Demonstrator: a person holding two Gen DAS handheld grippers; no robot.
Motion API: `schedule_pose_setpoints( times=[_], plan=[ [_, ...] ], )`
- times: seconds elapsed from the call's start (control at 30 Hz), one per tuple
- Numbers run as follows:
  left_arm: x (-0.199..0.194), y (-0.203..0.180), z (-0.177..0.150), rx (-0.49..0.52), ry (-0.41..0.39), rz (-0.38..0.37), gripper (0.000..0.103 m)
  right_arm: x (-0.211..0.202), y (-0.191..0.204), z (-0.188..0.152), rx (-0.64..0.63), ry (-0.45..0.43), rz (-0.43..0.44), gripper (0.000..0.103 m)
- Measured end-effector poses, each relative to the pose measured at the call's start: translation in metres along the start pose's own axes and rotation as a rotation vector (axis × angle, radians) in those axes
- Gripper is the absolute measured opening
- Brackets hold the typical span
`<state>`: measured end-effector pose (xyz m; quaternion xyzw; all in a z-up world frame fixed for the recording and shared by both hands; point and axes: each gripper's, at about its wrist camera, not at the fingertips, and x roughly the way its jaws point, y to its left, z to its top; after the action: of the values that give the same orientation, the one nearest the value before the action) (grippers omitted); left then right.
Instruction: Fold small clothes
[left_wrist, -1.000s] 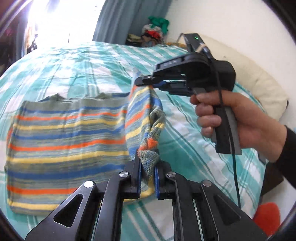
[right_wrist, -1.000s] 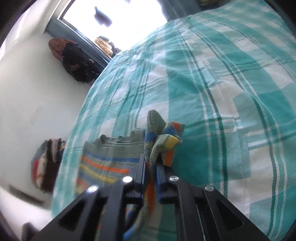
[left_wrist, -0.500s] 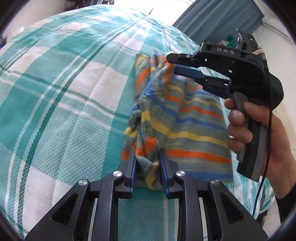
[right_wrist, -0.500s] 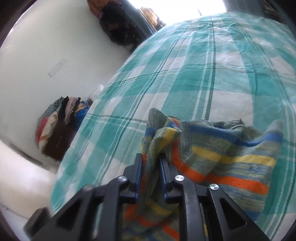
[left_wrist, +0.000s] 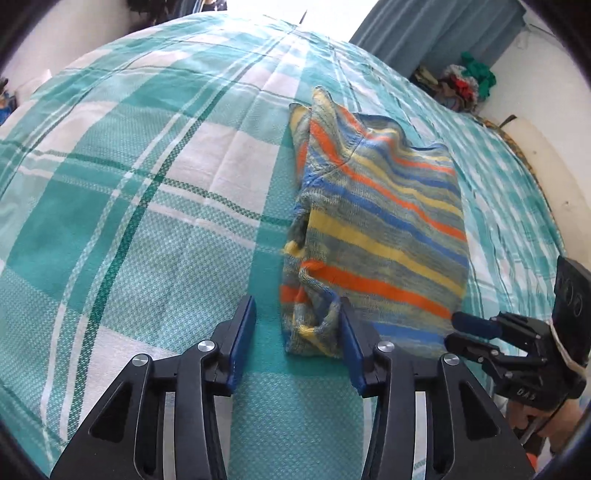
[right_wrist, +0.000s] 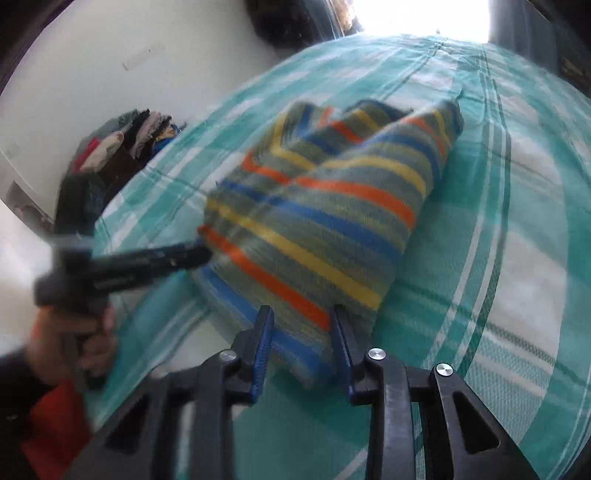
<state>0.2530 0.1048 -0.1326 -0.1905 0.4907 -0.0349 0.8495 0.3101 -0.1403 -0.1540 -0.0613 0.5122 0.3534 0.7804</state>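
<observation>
— Striped sweater (left_wrist: 373, 229), folded over on itself, lies on a bed (left_wrist: 147, 184) under a teal-and-white checked cover. Where are the claws?

— Left claw (left_wrist: 297, 332) hangs just over the sweater's near corner, jaws apart and just opened; one pad brushes the bunched knit, nothing pinched. Right claw (right_wrist: 303, 347) straddles the other near corner, its jaws also just parted, not pressing the cloth. That view is blurred.

— And the room?

— White walls. A window (right_wrist: 424, 14) glares beyond the bed's far edge, a grey-blue curtain (left_wrist: 436, 33) beside it. Clothes sit heaped in the corner (left_wrist: 461, 85) by the curtain; another pile (right_wrist: 125, 144) leans against the opposite wall. A hand (right_wrist: 74, 332) grips the left tool's handle.
</observation>
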Motion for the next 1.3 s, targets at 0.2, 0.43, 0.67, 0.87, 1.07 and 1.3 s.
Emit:
schedule_pose_setpoints(
  times=[0.2,0.43,0.67,0.87,1.07,1.3],
  plan=[
    [-0.031,-0.021,0.046,0.099,-0.146,-0.062,0.060,-0.053,-0.008,0.019,0.000,-0.204,-0.015,0.033],
    [0.083,-0.031,0.101,0.145,0.026,0.027,0.047,-0.013,-0.046,0.096,0.047,-0.187,-0.069,0.033],
    [0.029,0.009,0.081,0.071,-0.015,-0.086,0.073,-0.007,-0.056,0.084,0.135,-0.211,-0.073,0.031],
    [0.027,0.012,0.028,0.215,0.055,0.004,0.072,-0.008,-0.006,0.015,0.028,-0.102,-0.020,0.039],
    [0.001,0.009,0.073,0.098,-0.090,-0.170,0.100,-0.044,-0.019,0.007,0.112,-0.266,0.001,0.091],
    [0.082,-0.016,0.083,0.113,0.057,-0.118,0.073,0.022,-0.106,0.043,0.561,-0.219,0.225,0.052]
  ],
)
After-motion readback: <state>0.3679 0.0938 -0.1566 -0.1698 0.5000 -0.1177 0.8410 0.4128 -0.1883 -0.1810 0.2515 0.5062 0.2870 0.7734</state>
